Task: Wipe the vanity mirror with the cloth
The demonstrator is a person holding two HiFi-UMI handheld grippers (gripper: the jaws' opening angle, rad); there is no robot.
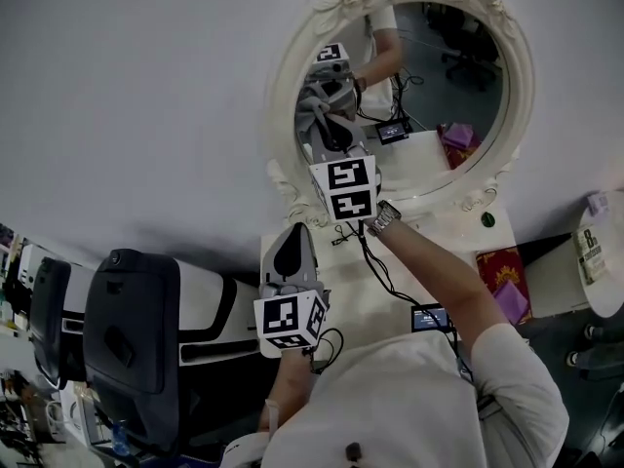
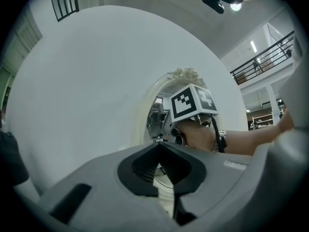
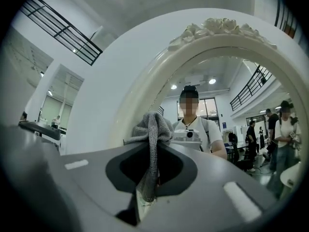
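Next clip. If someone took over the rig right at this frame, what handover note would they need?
Right gripper: jaws shut on the grey cloth, raised at the left side of the vanity mirror.
Left gripper: jaws together, empty, held low, away from the mirror.
Done: cloth gripped and up at the mirror; how much is wiped cannot be told.
Left: wipe across the mirror.

Tally, head view. Claws: two, my left claw [image 1: 292, 249] at lower centre and my right claw [image 1: 328, 130] up at the glass. Vanity mirror [image 1: 429, 96]: one, upper right. Cloth [image 3: 150, 129]: one, grey. Bench [image 1: 444, 237]: one. Small screen [image 1: 430, 317]: one. Wristwatch [image 1: 383, 218]: one.
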